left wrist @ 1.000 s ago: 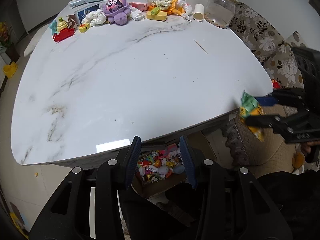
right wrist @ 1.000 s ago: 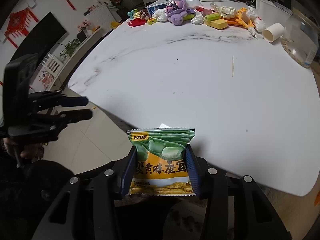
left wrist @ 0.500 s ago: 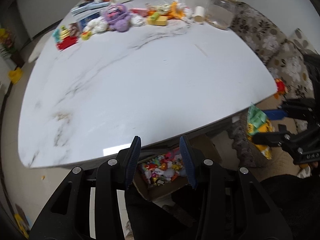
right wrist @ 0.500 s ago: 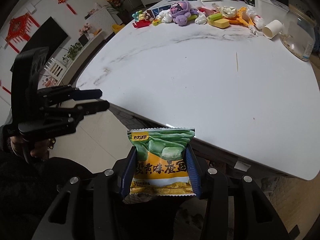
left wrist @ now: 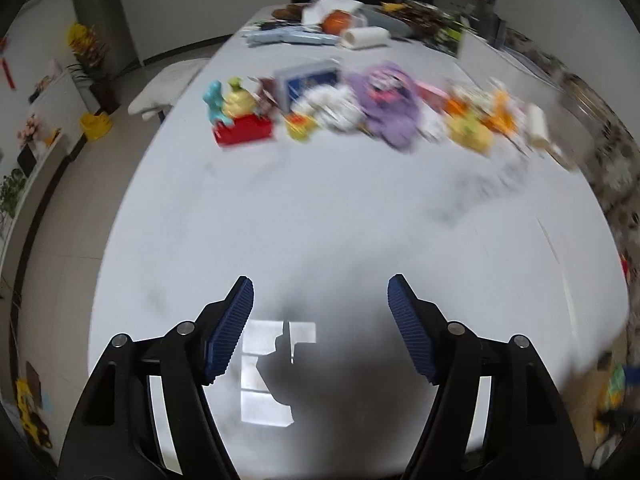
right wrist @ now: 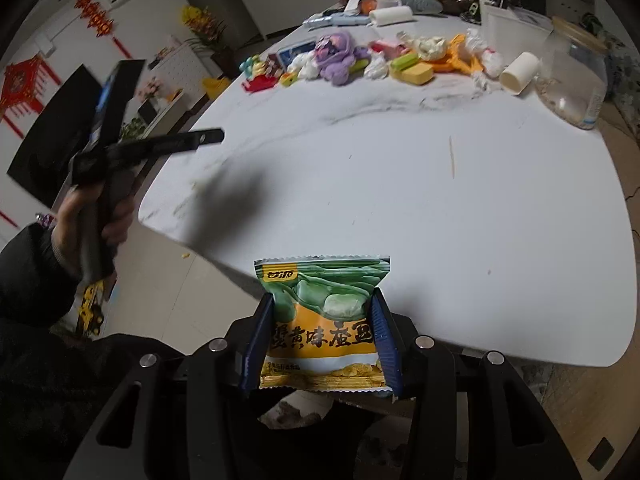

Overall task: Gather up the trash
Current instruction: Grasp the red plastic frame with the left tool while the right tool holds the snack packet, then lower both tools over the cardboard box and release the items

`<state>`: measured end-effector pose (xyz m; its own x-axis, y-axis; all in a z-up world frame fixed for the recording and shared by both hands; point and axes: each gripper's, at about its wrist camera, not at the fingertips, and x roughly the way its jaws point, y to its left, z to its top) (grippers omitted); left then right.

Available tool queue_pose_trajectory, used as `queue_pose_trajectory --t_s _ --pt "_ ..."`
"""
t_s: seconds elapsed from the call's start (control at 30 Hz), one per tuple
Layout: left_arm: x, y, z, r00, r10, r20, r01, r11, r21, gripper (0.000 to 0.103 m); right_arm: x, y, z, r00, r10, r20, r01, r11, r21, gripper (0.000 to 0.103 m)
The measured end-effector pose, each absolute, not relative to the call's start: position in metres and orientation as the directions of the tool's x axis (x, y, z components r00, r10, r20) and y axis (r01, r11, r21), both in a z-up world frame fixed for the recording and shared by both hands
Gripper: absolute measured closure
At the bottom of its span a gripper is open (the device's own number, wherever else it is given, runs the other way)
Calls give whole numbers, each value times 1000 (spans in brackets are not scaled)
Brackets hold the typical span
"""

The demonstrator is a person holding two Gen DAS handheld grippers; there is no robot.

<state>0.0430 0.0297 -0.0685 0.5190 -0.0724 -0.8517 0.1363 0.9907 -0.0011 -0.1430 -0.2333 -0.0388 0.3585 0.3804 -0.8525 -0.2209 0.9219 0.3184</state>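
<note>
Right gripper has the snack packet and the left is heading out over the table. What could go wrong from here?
1. The right gripper pinches the snack packet only by its side edges, beyond the table rim; it could slip to the floor.
2. The left gripper, jaws just opened and empty, points at a mixed pile: the purple plush toy sits among crumpled tissues, so a toy might get grabbed as trash.
3. The thin wooden stick is easily overlooked.

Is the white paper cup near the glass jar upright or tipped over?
Tipped over. The white paper cup lies on its side on the table, open mouth facing the camera, just left of the glass jar.
</note>
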Motion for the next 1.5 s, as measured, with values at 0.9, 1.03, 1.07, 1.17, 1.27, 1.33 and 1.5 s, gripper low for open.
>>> queue_pose_trajectory --t_s 0.9,1.03,1.07,1.17,1.27,1.33,1.5 --pt "143 74 -115 494 -104 -863 158 987 -28 33 -68 -185 -30 370 388 -844 -188 921 340 56" --pt "47 53 -83 485 -157 -861 198 978 -66 33 -85 -190 -29 357 411 -839 -244 908 341 56" --pt "25 46 -78 481 -171 -860 209 975 -77 33 -91 -192 -30 348 416 -840 -260 904 340 56" --pt "-46 20 -65 458 -200 -866 255 963 -87 33 -119 -200 -35 311 420 -852 -305 894 329 56" --pt "-101 -6 -67 422 -230 -877 322 942 -92 33 -151 -211 -49 247 422 -872 -323 885 336 56" --pt "-125 -21 -74 396 -236 -887 365 927 -83 33 -167 -216 -59 206 422 -883 -331 879 343 56" --pt "-155 -47 -122 214 -205 -955 371 922 -115 27 -193 -220 -96 130 391 -911 -343 880 329 54"
